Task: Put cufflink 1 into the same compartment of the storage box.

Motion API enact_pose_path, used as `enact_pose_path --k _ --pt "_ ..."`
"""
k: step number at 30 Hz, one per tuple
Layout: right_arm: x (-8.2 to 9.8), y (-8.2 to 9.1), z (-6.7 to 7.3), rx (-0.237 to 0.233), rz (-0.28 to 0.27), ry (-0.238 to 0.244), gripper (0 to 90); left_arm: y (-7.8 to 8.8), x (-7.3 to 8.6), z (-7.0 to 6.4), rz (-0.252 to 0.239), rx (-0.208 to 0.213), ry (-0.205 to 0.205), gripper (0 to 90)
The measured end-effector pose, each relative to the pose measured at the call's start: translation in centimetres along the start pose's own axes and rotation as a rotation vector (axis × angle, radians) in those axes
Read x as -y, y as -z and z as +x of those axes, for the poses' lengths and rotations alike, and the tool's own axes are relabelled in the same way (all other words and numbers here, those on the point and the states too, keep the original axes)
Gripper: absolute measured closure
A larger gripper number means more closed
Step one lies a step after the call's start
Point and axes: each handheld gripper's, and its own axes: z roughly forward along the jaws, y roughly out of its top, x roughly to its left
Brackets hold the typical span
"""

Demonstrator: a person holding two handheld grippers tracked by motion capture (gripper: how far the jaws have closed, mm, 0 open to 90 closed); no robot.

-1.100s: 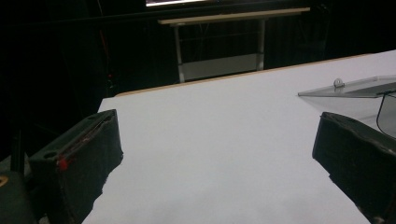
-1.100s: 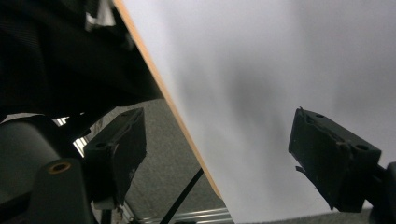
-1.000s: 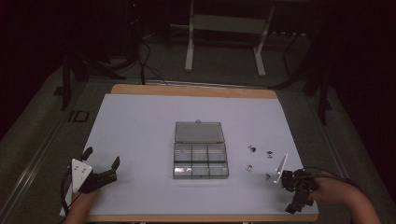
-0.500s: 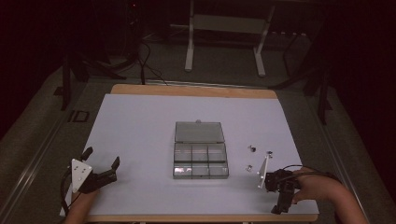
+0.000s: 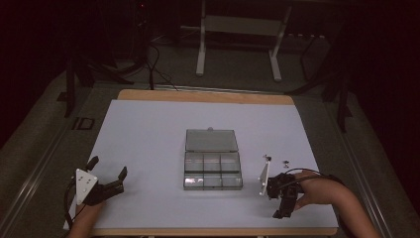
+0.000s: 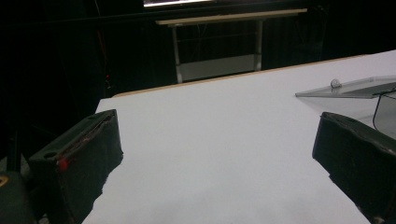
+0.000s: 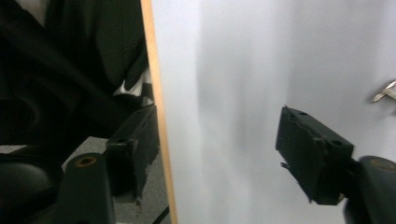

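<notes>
— Item one, where does it sit for you?
— Compartment box (image 5: 213,171) mid-table (image 5: 148,129), lid (image 5: 211,140) lying behind it.
— And item two?
— Small screws (image 5: 276,160) to your right of the box.

A matt white sheet covers the wood-edged table (image 5: 148,129). The clear glossy plastic compartment box (image 5: 212,159) reflects light; small shiny metal screws (image 5: 285,161) lie nearby.

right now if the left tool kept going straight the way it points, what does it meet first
Probably nothing close: the left tool, jaws open and empty, points across the bare white table. The clear box's open lid sits off to its right, likely just outside the line, though depth is unclear.
</notes>
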Motion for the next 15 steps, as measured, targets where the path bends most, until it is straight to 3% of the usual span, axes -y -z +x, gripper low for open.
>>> enact_pose_path --k 9,15 --pt "-0.4 2.1 -1.7 0.022 -0.036 0.005 35.4 0.0 0.0 0.0 0.001 0.002 0.0 2.4" --pt "-0.3 3.0 -3.4 0.044 -0.03 -0.011 37.9 0.0 0.0 0.0 0.001 0.003 -0.002 2.4"
